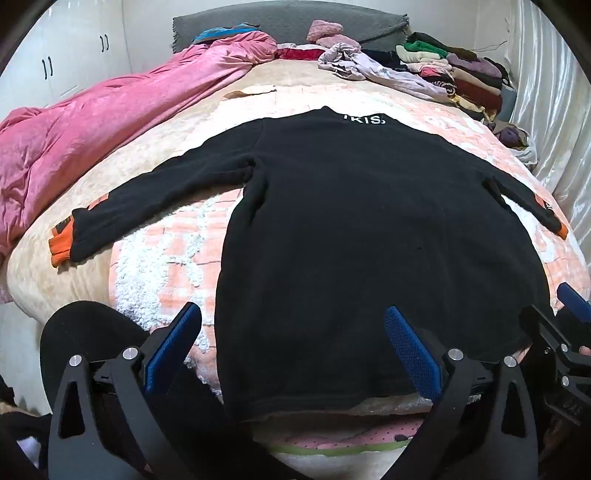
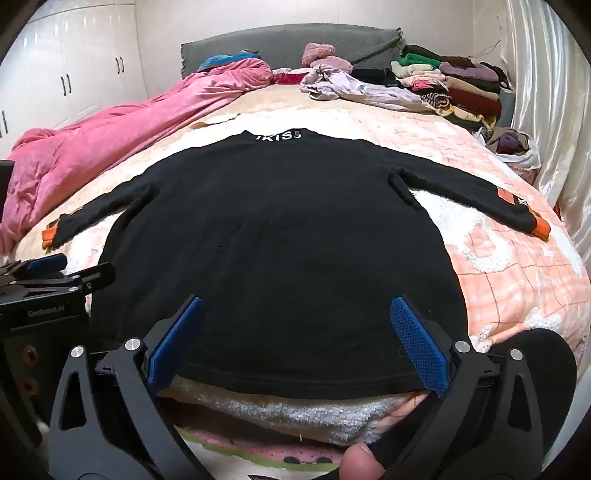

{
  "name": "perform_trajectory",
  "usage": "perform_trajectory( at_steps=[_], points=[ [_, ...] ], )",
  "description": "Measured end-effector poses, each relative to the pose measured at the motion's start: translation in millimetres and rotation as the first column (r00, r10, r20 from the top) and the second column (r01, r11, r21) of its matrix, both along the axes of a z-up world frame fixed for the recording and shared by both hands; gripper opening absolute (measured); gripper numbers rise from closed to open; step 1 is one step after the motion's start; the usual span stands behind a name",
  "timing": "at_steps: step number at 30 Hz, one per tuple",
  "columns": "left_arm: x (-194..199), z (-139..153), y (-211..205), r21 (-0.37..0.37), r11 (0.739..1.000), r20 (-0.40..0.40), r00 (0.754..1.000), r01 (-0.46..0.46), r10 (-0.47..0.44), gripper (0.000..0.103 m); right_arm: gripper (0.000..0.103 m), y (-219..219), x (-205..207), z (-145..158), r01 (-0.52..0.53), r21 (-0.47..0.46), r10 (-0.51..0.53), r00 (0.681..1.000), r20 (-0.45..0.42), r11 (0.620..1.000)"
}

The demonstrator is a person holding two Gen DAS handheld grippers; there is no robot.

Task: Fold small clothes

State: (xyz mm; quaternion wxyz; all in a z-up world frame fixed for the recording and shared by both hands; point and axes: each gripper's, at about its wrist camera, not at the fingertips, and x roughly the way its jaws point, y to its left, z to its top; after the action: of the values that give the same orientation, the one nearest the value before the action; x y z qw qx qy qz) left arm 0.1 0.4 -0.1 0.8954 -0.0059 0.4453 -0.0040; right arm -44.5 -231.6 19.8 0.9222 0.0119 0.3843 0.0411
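The left gripper (image 1: 293, 332) stands with its jaws spread as wide as they go, nothing between the pads; its two blue, finely ribbed fingers (image 1: 173, 343) sit at the lower middle of the left wrist view, poised over the hem of a black sweater (image 1: 369, 240). The right gripper (image 2: 295, 328) is likewise fully spread and empty-handed, its two blue fingers (image 2: 417, 343) framing the same hem at the lower middle of the right wrist view. Whether any pad touches the cloth cannot be told. Each gripper shows black arms with round silver bolts. At the left edge of the right wrist view the other gripper's body bears small pale lettering, too blurred to read with certainty.

The sweater (image 2: 277, 240) lies flat in the centre of both views, a matte, fleecy black knit, both sleeves stretched out sideways. It has two orange ribbed cuffs (image 1: 61, 245), one at each sleeve end. White letters at the collar read roughly "KISS" (image 2: 280, 136).

Beneath it lies a peach-and-white checked blanket (image 2: 517, 266) with a nubbly, woolly pile, spread over a bed. A shiny pink quilt (image 1: 92, 140), crumpled, runs along the left side. At the upper right is a stack of folded clothes (image 1: 461, 74) in green, cream, purple and maroon, with a rumpled lilac garment (image 1: 369, 66) beside it. A grey headboard (image 1: 295, 18) spans the top; white cupboard doors (image 2: 74, 74) with dark handles fill the upper left.
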Motion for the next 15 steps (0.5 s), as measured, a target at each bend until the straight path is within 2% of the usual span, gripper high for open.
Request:
perform_trajectory(
  at_steps=[14,15],
  points=[
    [-1,1,4,0.004,1.0,0.0,1.0,0.017,-0.017,0.099,0.095,-4,0,4,0.011,0.013,-0.011,1.0,-0.004,1.0],
    [-3,0,-6,0.013,1.0,0.004,1.0,0.019,-0.019,0.099,0.095,-4,0,5,0.014,0.013,-0.014,1.0,-0.003,1.0]
  ],
)
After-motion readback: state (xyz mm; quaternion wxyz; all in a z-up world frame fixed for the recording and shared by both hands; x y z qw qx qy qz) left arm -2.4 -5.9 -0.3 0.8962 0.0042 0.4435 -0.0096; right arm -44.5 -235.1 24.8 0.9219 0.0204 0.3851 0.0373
